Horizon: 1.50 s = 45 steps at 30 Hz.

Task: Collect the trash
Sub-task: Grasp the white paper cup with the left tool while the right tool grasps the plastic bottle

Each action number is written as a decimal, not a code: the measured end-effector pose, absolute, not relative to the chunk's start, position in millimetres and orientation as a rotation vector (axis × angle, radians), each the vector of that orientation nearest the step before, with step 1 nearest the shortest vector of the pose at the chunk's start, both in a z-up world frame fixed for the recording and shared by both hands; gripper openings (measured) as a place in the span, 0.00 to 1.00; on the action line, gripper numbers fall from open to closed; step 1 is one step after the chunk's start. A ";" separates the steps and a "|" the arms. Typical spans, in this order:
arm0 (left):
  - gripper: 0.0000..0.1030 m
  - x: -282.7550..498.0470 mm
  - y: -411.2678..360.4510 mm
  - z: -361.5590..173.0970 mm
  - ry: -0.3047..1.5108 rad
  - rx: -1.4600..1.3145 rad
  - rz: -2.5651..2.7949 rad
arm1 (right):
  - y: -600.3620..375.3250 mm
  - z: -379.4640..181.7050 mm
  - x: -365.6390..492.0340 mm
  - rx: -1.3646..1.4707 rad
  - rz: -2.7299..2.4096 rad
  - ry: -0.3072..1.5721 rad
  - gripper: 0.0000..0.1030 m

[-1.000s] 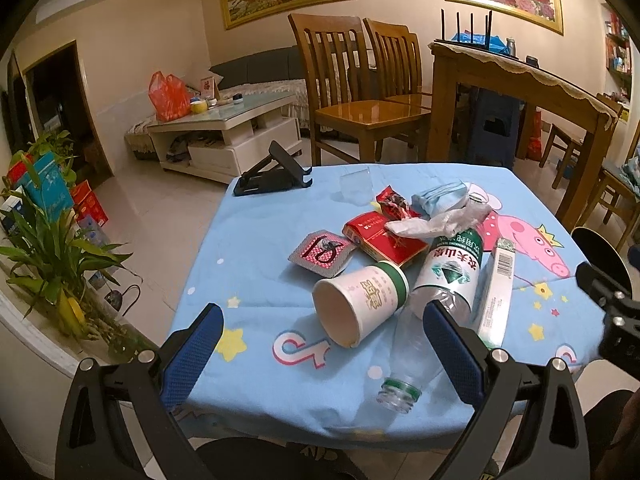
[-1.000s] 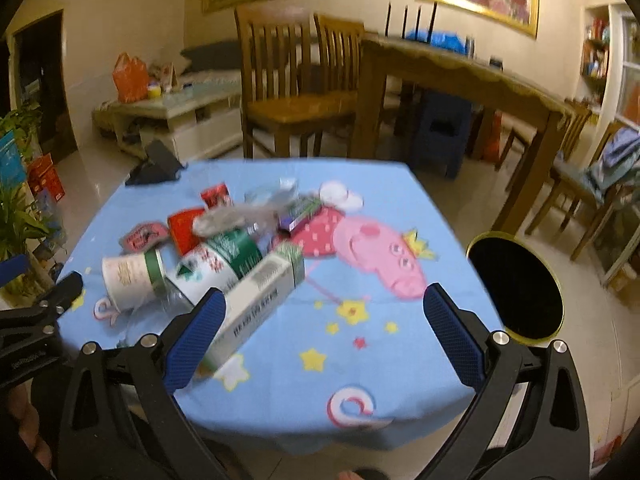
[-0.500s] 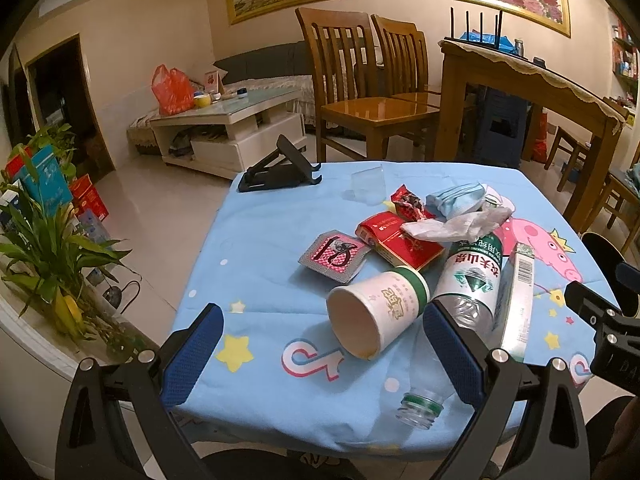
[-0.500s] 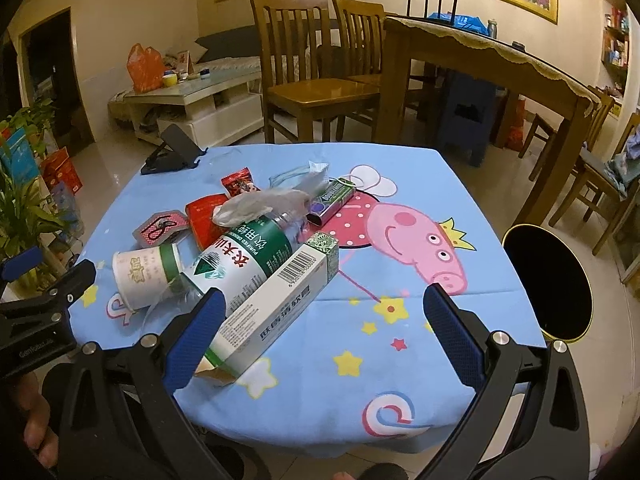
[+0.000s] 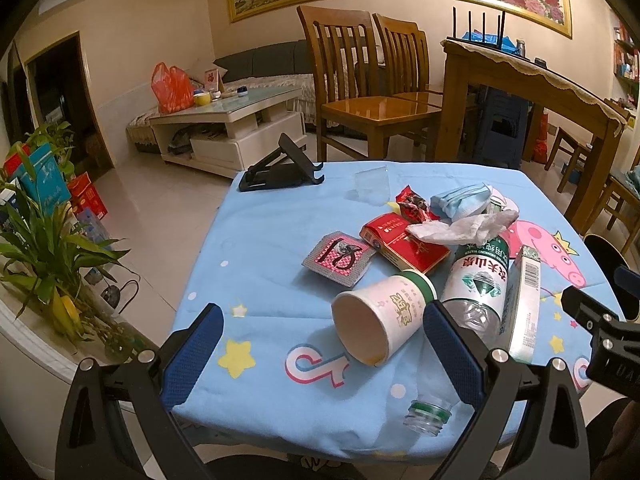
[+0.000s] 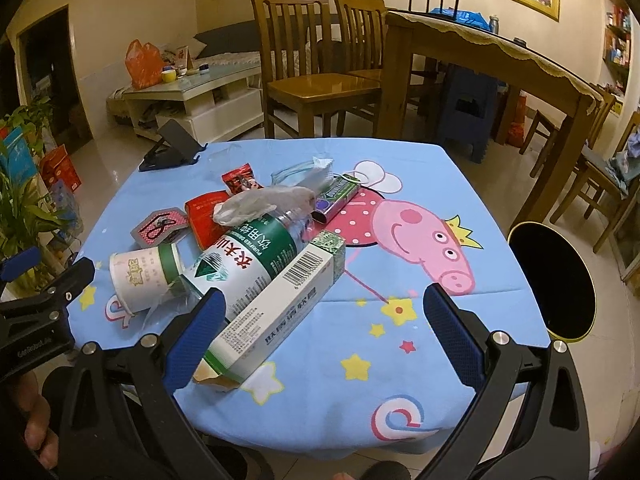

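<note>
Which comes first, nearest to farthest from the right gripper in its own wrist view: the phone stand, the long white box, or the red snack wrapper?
1. Long white box: beside the right gripper's left finger.
2. Red snack wrapper: mid-table, left of centre.
3. Phone stand: far left corner of the table.

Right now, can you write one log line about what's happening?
step: approach | left gripper: open, near paper cup | right gripper: open, near long box | bin: beside table | nothing grabbed

We lose part of the plastic bottle [image 5: 478, 280] behind a blue finger pad at lower right; the black bin [image 5: 608, 252] is cut by the frame's right edge.
</note>
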<state>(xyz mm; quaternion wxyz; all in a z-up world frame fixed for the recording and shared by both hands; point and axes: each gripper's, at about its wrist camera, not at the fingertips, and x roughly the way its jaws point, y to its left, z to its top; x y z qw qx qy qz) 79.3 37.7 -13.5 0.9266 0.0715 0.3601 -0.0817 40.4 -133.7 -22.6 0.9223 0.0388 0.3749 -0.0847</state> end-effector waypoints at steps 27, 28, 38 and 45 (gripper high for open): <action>0.94 120.8 155.0 -56.0 0.868 -0.042 -0.062 | 33.6 -130.9 91.0 -1.326 0.471 0.782 0.71; 0.94 123.7 153.2 -57.5 0.874 -0.039 -0.077 | 35.5 -129.4 94.8 -1.277 0.471 0.806 0.70; 0.94 152.2 143.0 -56.9 0.914 -0.103 -0.217 | 19.1 -62.3 117.5 -0.893 0.623 0.796 0.68; 0.94 161.3 113.7 -53.8 0.946 -0.167 -0.333 | -27.4 -21.2 134.2 -0.597 0.642 0.733 0.68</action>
